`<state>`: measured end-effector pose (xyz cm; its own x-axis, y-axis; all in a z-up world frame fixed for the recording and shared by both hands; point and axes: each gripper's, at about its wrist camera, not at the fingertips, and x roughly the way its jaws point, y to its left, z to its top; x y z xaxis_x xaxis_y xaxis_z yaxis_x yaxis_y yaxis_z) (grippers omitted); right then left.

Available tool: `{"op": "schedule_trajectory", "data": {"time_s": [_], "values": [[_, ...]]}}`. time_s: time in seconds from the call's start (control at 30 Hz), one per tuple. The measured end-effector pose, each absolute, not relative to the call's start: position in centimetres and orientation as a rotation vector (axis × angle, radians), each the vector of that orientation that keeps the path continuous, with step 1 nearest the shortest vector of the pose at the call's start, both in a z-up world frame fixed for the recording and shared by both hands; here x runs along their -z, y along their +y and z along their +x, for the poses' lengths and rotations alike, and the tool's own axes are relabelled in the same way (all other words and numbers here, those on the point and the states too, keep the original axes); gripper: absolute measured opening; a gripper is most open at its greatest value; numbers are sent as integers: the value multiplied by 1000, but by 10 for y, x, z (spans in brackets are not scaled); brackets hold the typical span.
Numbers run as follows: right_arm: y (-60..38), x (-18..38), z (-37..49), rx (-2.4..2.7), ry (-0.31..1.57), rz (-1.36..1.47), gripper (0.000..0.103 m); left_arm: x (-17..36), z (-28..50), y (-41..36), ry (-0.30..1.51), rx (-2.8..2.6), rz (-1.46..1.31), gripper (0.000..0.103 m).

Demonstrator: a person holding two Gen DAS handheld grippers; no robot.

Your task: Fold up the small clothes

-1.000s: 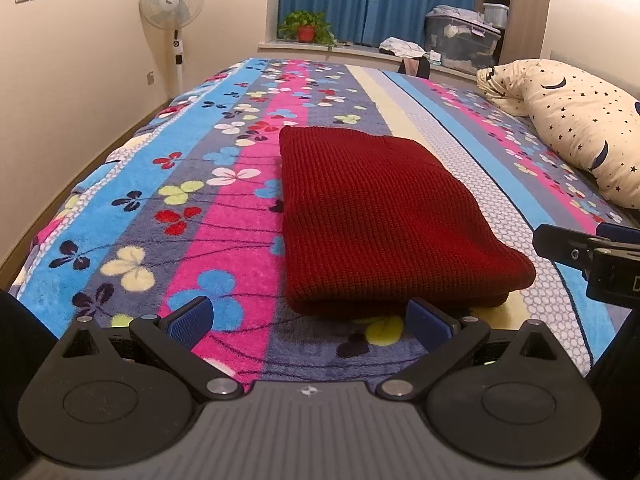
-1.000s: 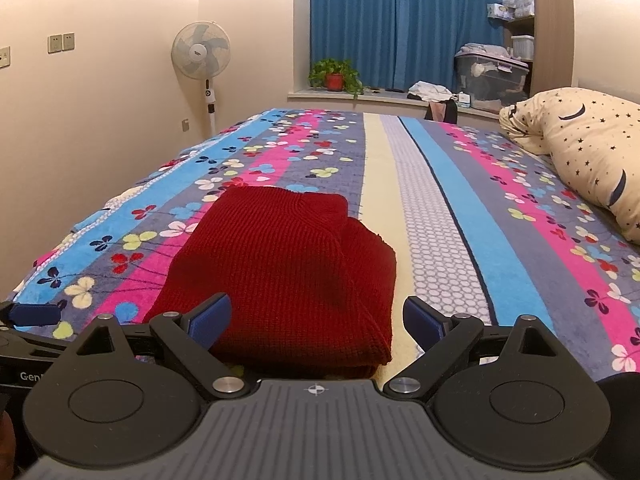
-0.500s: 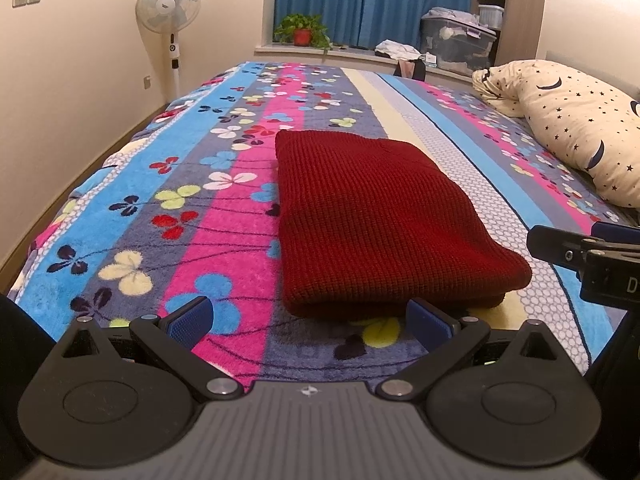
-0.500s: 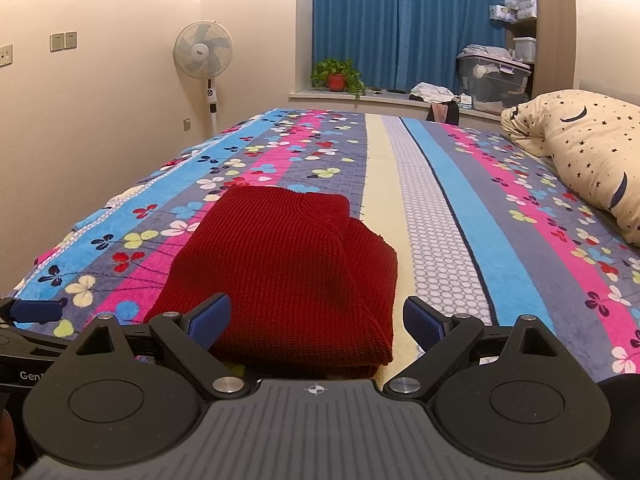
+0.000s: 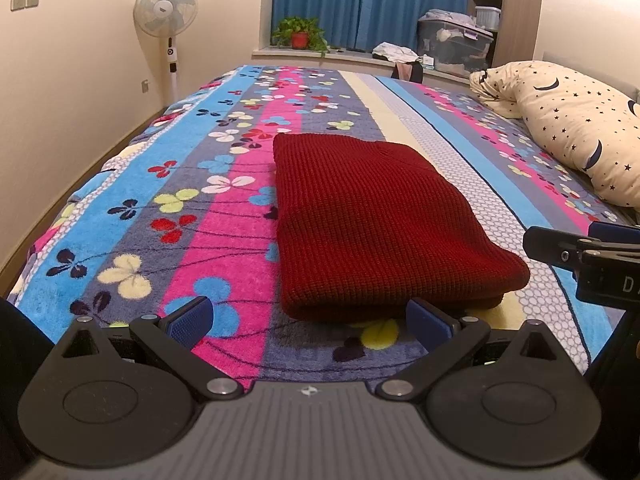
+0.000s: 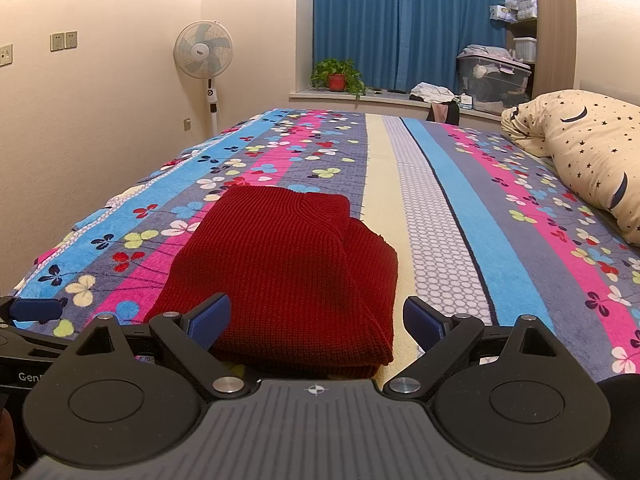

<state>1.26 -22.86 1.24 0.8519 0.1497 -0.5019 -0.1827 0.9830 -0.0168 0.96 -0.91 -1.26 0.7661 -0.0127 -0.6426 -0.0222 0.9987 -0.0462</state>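
- Almost nothing has moved since the earlier frames; we only drift slightly.
- Red knit garment [image 5: 372,216] lies folded into a compact block on the floral bedspread [image 5: 160,208].
- Left gripper [image 5: 310,320] and right gripper [image 6: 316,320] hover at the garment's near edge, jaws spread, holding nothing.
- We judge folding essentially done; perhaps one last tidy or halving remains.

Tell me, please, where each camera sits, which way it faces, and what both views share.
Left wrist: sits on the left gripper, faces along the bed to the window; own open fingers show, right gripper at right edge.
Right wrist: sits on the right gripper, same direction; own open fingers show, left gripper at left edge.
Shared: folded red sweater, fan, plant, pillow.
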Motion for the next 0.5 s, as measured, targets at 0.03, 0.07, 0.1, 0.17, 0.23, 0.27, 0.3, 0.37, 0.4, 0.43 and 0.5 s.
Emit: {"op": "schedule_trajectory", "data": {"time_s": [0.03, 0.07, 0.1, 0.17, 0.23, 0.27, 0.3, 0.37, 0.4, 0.43, 0.5], "values": [[-228, -12, 12, -175, 523, -65, 93, 12, 10, -9, 698, -4, -51, 103], [-228, -12, 12, -176, 523, -66, 93, 12, 10, -9, 697, -3, -52, 103], [-228, -12, 12, -176, 524, -67, 93, 13, 9, -9, 696, -2, -50, 103], [-227, -12, 12, -176, 524, -67, 93, 13, 9, -9, 695, -1, -48, 103], [-227, -12, 12, -176, 524, -67, 93, 13, 9, -8, 696, -1, -48, 103], [-227, -12, 12, -176, 524, -68, 93, 13, 9, -8, 695, -2, -48, 103], [-227, -12, 12, -176, 524, -68, 93, 13, 9, -9, 694, -2, -49, 103], [-227, -12, 12, -176, 525, -67, 93, 13, 9, -9, 694, -1, -48, 103], [-227, -12, 12, -176, 525, -67, 93, 13, 9, -9, 695, -1, -48, 103], [-227, -12, 12, -175, 525, -67, 93, 13, 9, -9, 695, -1, -48, 103], [-227, -12, 12, -176, 525, -68, 93, 13, 9, -9, 695, -2, -48, 103]]}}
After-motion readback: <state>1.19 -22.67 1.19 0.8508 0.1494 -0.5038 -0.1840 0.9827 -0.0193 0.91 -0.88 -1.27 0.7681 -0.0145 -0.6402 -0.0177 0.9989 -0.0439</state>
